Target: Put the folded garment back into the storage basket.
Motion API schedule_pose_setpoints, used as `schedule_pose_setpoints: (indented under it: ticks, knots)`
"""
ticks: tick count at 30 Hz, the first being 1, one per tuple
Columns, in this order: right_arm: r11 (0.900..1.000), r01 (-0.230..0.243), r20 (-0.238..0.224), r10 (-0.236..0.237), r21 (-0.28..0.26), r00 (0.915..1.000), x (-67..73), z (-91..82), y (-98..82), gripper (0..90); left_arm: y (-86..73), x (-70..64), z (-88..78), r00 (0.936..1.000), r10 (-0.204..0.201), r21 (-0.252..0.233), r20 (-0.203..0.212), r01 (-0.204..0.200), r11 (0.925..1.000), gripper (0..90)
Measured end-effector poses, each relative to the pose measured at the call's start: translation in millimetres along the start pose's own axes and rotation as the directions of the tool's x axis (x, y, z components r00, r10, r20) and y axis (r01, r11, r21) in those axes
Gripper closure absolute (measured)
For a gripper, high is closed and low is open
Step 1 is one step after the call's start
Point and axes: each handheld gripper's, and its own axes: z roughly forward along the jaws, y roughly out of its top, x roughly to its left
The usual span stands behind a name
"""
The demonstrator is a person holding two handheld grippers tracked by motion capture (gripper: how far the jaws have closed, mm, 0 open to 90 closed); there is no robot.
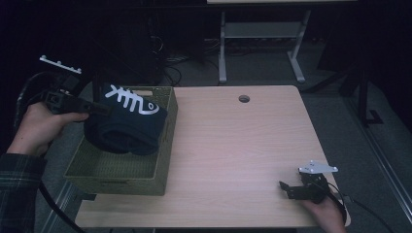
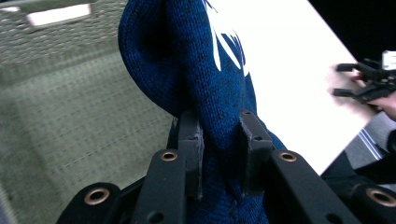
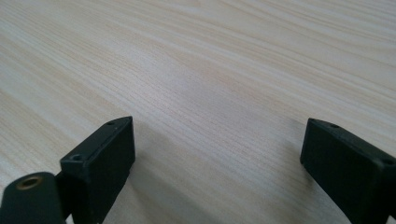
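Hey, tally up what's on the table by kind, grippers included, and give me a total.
Dark blue knitted garment with white pattern: 1, over the basket, pinched by the left gripper
Green woven basket: 1
Grippers: 2, the left gripper and the right gripper, whose jaws stand open over bare table
Total: 4

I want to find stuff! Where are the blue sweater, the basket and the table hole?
sweater [image 1: 127, 127], high view, dark knit body
basket [image 1: 116, 183], high view, front wall
hole [image 1: 244, 99], high view, its middle
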Motion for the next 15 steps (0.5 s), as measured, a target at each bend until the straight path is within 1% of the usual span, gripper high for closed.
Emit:
schedule_pose_setpoints:
  ticks: [1, 4, 5, 8, 9, 11, 14, 15]
  knots:
    - [1.000, 0.000, 0.000, 0.000, 0.000, 1.0000, 0.0, 0.0, 0.0, 9.7, -3.1, 4.2, 1.7, 0.9999, -0.012, 0.005, -0.010, 0.012, 0.9999, 74.6]
    - [1.000, 0.000, 0.000, 0.000, 0.000, 1.0000, 0.0, 0.0, 0.0, 9.6, -6.3, 8.1, 4.9, 0.9996, -0.022, 0.012, -0.017, 0.022, 0.9997, 74.6]
    - [1.000, 0.000, 0.000, 0.000, 0.000, 1.0000, 0.0, 0.0, 0.0, 9.7, -9.9, 11.6, 9.0, 0.9991, -0.037, 0.014, -0.022, 0.037, 0.9992, 74.6]
    - [1.000, 0.000, 0.000, 0.000, 0.000, 1.0000, 0.0, 0.0, 0.0, 9.7, -14.7, 17.2, 16.0, 0.9984, -0.052, 0.019, -0.020, 0.053, 0.9984, 74.6]
    - [1.000, 0.000, 0.000, 0.000, 0.000, 1.0000, 0.0, 0.0, 0.0, 9.7, -14.7, 17.2, 16.0, 0.9984, -0.052, 0.019, -0.020, 0.053, 0.9984, 74.6]
    - [1.000, 0.000, 0.000, 0.000, 0.000, 1.0000, -0.1, 0.0, 0.0, 9.7, -19.0, 21.8, 22.3, 0.9973, -0.072, 0.021, -0.016, 0.072, 0.9972, 74.6]
    - [1.000, 0.000, 0.000, 0.000, 0.000, 1.0000, 0.0, 0.0, 0.0, 9.7, -22.0, 24.8, 26.4, 0.9967, -0.081, 0.022, -0.009, 0.081, 0.9965, 74.6]
    - [1.000, 0.000, 0.000, 0.000, 0.000, 1.0000, -0.1, 0.0, 0.0, 9.7, -25.3, 27.5, 31.0, 0.9957, -0.093, 0.021, -0.003, 0.093, 0.9955, 74.6]
